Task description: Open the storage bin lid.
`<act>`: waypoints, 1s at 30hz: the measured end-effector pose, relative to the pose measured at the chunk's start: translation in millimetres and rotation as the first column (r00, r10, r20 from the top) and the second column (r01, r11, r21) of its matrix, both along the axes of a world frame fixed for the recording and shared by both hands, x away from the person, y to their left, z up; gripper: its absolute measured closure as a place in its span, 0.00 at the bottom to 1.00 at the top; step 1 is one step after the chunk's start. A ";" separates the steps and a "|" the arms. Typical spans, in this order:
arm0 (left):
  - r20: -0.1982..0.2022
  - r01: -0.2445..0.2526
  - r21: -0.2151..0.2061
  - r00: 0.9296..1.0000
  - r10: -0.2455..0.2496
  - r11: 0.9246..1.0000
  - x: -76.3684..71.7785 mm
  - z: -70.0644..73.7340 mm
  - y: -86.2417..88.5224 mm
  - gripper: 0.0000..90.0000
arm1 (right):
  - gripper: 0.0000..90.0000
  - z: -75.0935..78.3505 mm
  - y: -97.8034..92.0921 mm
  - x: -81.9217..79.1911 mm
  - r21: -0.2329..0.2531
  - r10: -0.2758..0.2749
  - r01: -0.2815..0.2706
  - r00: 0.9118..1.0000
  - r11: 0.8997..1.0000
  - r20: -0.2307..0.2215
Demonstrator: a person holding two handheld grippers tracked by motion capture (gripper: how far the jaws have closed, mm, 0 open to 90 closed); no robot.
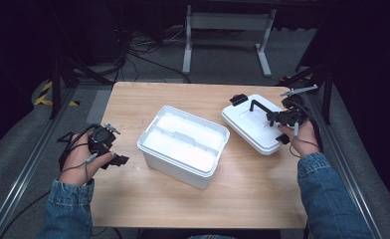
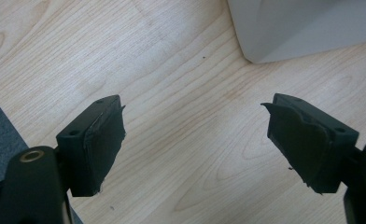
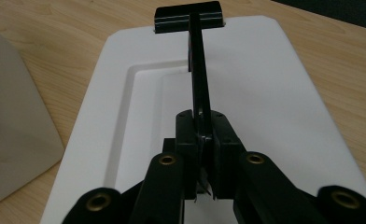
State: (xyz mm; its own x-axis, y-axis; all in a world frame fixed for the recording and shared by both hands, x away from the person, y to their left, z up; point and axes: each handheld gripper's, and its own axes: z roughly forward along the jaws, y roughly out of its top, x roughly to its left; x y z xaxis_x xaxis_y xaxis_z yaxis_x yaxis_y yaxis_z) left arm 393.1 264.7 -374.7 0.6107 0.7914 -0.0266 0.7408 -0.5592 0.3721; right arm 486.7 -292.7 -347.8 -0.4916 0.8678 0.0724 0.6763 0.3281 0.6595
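While clamping the lid handle (image 3: pixel 199 70), the right hand-held gripper (image 3: pixel 202 140) (jaws closed).

One white bin (image 1: pixel 183 145), one white lid (image 1: pixel 255 122), two tongs (image 1: pixel 114 149) (image 1: pixel 277 119).

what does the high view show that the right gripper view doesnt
High view alone: the left claw, open over bare table, both denim sleeves, the open top of the white box, and the floor with cables. Right gripper view alone: a close look at the right claw shut on the black handle. Both: the white lid, the box, the wood tabletop.
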 end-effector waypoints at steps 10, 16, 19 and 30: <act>-0.001 0.002 0.003 1.000 -0.002 1.000 0.0 0.0 0.2 0.22 | 0.94 -17.7 0.8 1.6 -0.009 -0.005 0.004 1.000 1.000 -0.023; -0.001 0.002 0.000 1.000 -0.002 1.000 0.0 0.0 0.3 0.22 | 0.94 -27.0 0.7 2.2 -0.011 -0.011 0.010 0.999 1.000 -0.034; -0.001 0.003 0.001 1.000 -0.003 1.000 0.0 0.0 0.4 0.22 | 0.94 -32.3 0.5 2.6 -0.013 -0.010 0.010 0.999 1.000 -0.039; -0.005 0.004 0.001 1.000 -0.004 1.000 -0.2 -0.3 -0.1 0.22 | 0.93 -48.4 -2.1 1.0 -0.006 -0.011 0.010 0.998 1.000 -0.061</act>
State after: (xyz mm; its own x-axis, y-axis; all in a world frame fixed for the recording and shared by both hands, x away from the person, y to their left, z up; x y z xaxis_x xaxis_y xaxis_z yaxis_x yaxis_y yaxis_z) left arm 392.9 264.6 -375.0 0.6138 0.7889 -0.0286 0.7403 -0.5626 0.3679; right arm 487.7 -294.8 -396.3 -0.4772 0.8734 0.0970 0.7185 0.3243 0.6153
